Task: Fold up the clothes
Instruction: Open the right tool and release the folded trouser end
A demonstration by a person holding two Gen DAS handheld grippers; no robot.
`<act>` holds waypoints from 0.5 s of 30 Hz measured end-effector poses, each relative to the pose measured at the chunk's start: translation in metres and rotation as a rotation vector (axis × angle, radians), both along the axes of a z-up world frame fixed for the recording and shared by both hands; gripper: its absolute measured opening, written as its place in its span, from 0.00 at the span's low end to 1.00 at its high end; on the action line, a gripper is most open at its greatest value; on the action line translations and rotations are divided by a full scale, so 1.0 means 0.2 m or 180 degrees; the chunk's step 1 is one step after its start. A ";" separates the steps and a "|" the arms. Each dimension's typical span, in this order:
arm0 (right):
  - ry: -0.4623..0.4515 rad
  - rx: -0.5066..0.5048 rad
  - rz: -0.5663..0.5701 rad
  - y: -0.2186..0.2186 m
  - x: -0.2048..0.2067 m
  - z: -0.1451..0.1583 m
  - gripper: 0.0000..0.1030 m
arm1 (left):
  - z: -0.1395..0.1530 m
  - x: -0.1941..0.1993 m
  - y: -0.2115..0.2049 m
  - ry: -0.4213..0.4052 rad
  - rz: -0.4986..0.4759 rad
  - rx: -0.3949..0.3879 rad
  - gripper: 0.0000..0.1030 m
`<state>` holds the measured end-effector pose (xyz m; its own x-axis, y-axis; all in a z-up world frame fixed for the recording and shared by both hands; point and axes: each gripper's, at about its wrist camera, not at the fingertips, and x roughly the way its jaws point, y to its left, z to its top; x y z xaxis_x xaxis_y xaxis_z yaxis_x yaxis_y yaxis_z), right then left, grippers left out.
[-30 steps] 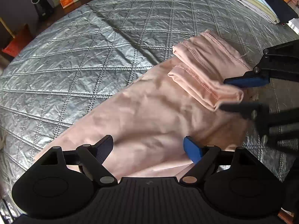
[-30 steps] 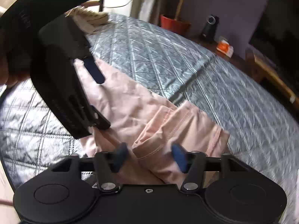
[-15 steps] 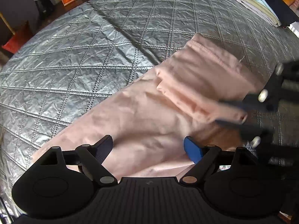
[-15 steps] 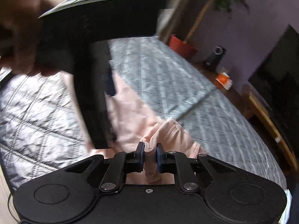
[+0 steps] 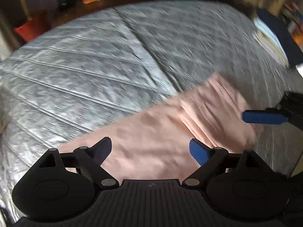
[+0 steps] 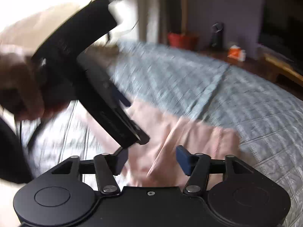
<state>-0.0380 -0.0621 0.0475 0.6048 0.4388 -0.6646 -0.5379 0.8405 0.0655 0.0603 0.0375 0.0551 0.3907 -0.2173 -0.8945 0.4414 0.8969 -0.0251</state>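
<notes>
Half a second ago the right gripper (image 6: pixel 150 158) pinched the pink garment (image 5: pixel 157 132); its jaws have just been opening, cloth released on the bed (image 5: pixel 79 60). Left gripper (image 5: pixel 150 149) gapes (empty). The loose fold could spring open.

pink fabric garment (image 5: pixel 157 132): 1, on the grey quilted bedspread (image 5: pixel 94 62) | bedspread: 1 | red plant pot (image 6: pixel 181 39): 1, beyond it | orange-and-white box (image 6: pixel 236 53): 1, beyond it | black two-finger grippers: 2, over the garment
</notes>
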 end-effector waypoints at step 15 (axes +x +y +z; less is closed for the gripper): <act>-0.0199 -0.0829 -0.0484 0.03 0.13 -0.18 0.56 | 0.13 0.13 0.38 -0.0266 0.1143 -0.0217 0.89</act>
<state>-0.0128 -0.0563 0.0124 0.6937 0.1599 -0.7023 -0.4008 0.8958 -0.1920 0.0863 0.1143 0.0813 0.5240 -0.1111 -0.8444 0.1021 0.9925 -0.0672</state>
